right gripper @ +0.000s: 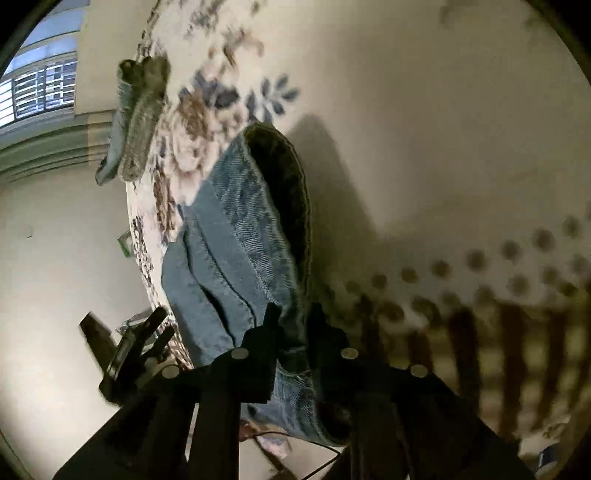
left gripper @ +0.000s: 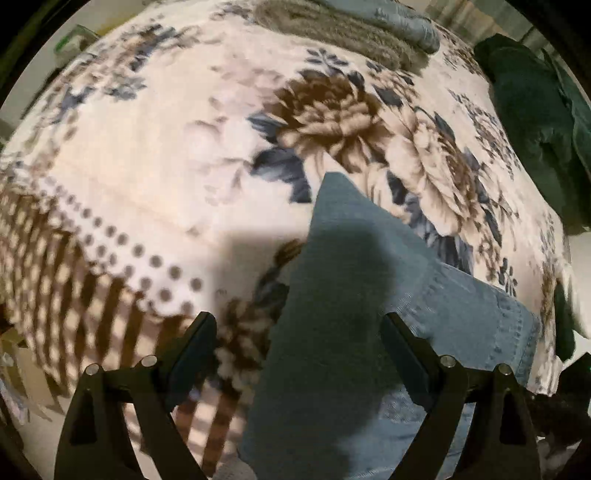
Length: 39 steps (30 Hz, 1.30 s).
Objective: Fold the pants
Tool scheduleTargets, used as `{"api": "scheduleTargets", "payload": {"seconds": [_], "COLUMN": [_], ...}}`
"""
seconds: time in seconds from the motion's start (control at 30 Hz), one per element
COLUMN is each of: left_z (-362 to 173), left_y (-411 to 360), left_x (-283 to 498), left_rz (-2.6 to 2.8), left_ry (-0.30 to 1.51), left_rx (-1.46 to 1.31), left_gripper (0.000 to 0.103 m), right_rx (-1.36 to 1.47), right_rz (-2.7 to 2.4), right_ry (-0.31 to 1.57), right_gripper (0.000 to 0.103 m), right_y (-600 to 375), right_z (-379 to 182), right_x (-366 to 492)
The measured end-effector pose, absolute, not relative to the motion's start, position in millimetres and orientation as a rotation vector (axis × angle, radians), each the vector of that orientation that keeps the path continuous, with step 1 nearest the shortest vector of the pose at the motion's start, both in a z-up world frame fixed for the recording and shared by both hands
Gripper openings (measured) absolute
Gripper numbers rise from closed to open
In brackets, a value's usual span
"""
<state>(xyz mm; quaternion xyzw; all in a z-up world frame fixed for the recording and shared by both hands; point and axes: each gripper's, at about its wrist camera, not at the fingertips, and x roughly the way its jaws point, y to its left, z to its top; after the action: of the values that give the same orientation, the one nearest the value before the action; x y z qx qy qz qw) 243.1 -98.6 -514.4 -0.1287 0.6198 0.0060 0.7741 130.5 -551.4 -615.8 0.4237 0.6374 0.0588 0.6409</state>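
Blue denim pants [left gripper: 332, 314] lie on a floral blanket [left gripper: 166, 166] on a bed. In the left wrist view my left gripper [left gripper: 299, 325] is open, its fingers either side of a folded denim corner that points away, above the cloth. In the right wrist view my right gripper [right gripper: 293, 314] is shut on the waistband edge of the pants [right gripper: 236, 236] and holds it lifted, so the dark waist opening [right gripper: 284, 184] gapes. The other gripper [right gripper: 136, 343] shows at the lower left of that view.
A grey knit garment and folded blue cloth [left gripper: 351, 33] lie at the far end of the bed, also in the right wrist view [right gripper: 136, 122]. A dark green garment [left gripper: 535, 122] lies at the right edge. A window [right gripper: 37, 88] is at upper left.
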Motion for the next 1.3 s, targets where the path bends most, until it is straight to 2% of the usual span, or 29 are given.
{"api": "scheduleTargets", "payload": {"seconds": [0.17,0.23,0.27,0.33,0.4,0.43,0.57,0.7,0.87,1.07,1.17,1.2,1.3], "left_z": [-522.2,-522.6,-519.7,-511.4,-503.5,-501.6,-508.7,-534.9,-552.9,-552.2,-555.7,-557.5,-559.6], "left_y": [-102.1,-101.7,-99.9,-95.6,-89.8,-87.2,-81.2,-83.1,-88.1,-96.1,-97.9,-98.8,-101.0], "left_x": [259.1,266.1,268.0,266.3,259.4,255.7,238.9,224.2,213.1,214.0,213.4,213.4,214.2], "left_rz": [-0.082,-0.119,-0.138,-0.176,-0.204,-0.211,-0.227,-0.233,-0.239,-0.260,-0.269,-0.268,-0.266], "left_ry": [1.377,1.393,1.397,1.378,1.364,1.363,1.386,1.432,1.452,1.460,1.465,1.468,1.469], "left_rx": [-0.261,-0.243,-0.243,-0.245,-0.258,-0.270,-0.342,-0.398,-0.435,-0.417,-0.398,-0.393,-0.399], "left_gripper": [0.090,0.090,0.090,0.090,0.090,0.090,0.090,0.090,0.090,0.090,0.090,0.090,0.090], "right_rx": [0.939,0.945,0.954,0.948,0.947,0.958,1.134,1.337,1.422,1.436,1.362,1.377,1.468], "right_rz": [-0.036,-0.073,-0.088,-0.109,-0.122,-0.123,-0.080,-0.055,-0.082,0.001,-0.014,-0.025,0.000], "right_ry": [1.532,1.511,1.486,1.418,1.362,1.354,1.341,1.313,1.270,1.101,1.194,1.213,1.164], "right_gripper": [0.021,0.039,0.045,0.076,0.089,0.092,0.092,0.092,0.093,0.091,0.090,0.085,0.085], "right_y": [-549.4,-547.2,-545.6,-541.6,-532.1,-525.6,-511.5,-490.2,-469.2,-460.2,-452.1,-452.1,-450.5], "right_z": [-641.0,-630.9,-620.2,-595.8,-574.4,-569.8,-581.5,-633.7,-678.8,-654.5,-665.2,-676.0,-683.8], "right_x": [120.2,118.2,113.8,100.1,79.2,68.9,30.2,16.3,24.2,36.9,44.1,45.5,54.5]}}
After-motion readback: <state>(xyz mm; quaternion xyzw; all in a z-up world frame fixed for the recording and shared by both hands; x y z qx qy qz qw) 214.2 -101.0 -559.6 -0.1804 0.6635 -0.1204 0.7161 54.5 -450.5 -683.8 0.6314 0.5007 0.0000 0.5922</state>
